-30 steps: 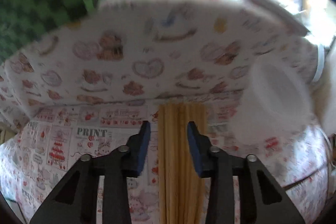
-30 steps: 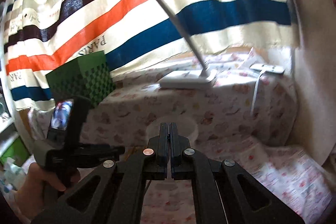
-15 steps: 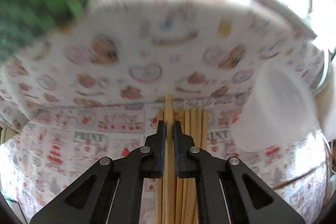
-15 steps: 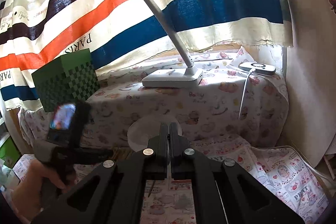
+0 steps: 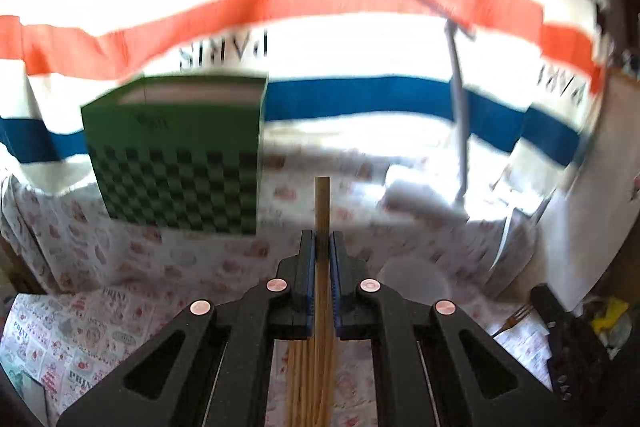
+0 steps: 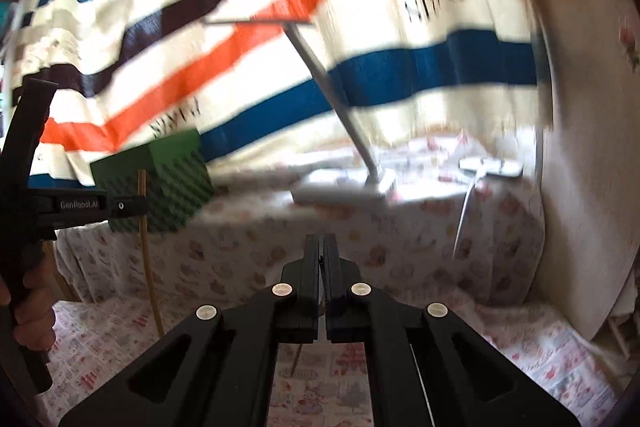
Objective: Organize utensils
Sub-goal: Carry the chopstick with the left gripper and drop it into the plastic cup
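Now: my left gripper [image 5: 322, 247] clamps one chopstick [image 5: 322, 203]; right gripper [image 6: 321, 247] closed, empty. Keep stick vertical toward white cup [image 5: 412, 281], near right.

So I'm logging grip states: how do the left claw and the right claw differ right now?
The left claw is shut on a chopstick, while the right claw is shut with nothing visible between its fingers. In the right wrist view the left claw holds that chopstick roughly upright, lifted off the remaining chopsticks; the right claw just points toward the cloth-covered table. Both are black two-finger claws.
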Motion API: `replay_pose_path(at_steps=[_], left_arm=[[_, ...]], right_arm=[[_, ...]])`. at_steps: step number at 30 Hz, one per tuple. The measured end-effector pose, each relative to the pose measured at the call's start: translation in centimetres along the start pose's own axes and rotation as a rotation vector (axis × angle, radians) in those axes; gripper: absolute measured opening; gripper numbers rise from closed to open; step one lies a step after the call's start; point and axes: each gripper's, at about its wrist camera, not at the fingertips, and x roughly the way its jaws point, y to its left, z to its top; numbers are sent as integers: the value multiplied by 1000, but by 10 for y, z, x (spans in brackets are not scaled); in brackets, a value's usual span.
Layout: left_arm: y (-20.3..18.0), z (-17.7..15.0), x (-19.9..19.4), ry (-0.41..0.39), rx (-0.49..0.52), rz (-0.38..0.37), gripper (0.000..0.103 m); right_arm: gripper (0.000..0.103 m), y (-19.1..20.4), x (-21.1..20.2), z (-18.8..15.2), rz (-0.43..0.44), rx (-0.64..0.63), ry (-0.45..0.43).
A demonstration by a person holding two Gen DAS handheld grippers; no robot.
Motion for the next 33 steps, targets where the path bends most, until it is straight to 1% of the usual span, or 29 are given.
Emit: replay_pose_path(at_steps=[2,3,6,9,11,13,14,15,18,20,22,24,28,31,33], left_arm=[[-2,7,-13,-75,-3,-9,6],[-4,9,-19,-118,-5,-6,6],[-11,16,-30,-229,-13,-20,6],[-18,19,-33,-339,-27,-81,6],[-22,21,-33,-417,-53,-103,6],[-23,25,-27,-446,-110,-161,6],[-25,27,-21,-447,-129,-192,6],[-27,29,-14,-442,-136,-207,6],[-36,26,10,-426,-133,-197,6],[-36,20,27,-408,-151,-199,6],[-33,11,44,-365,-170,-222,6],[-31,3,59,-321,-181,-218,6],[-26,-11,79,-244,-174,-237,6],[-27,-17,83,-229,-132,-197,6],[-29,-20,85,-214,-108,-201,6]], right_arm=[[2,-1,-1,7,16,21,6],[2,-3,1,14,44,46,22],[2,-1,2,34,40,58,15],[2,2,3,58,30,43,-25],[2,-1,8,67,24,65,-50],[2,-7,19,72,13,93,-62],[2,-10,26,72,1,105,-58],[2,-12,34,70,-9,114,-48],[2,-21,55,60,-28,122,-5],[2,-26,67,52,-33,129,8],[2,-32,77,45,-25,151,23],[2,-35,89,37,-16,165,56],[2,-38,109,24,1,177,130],[3,-43,124,15,29,216,200],[3,-48,131,11,59,254,242]])
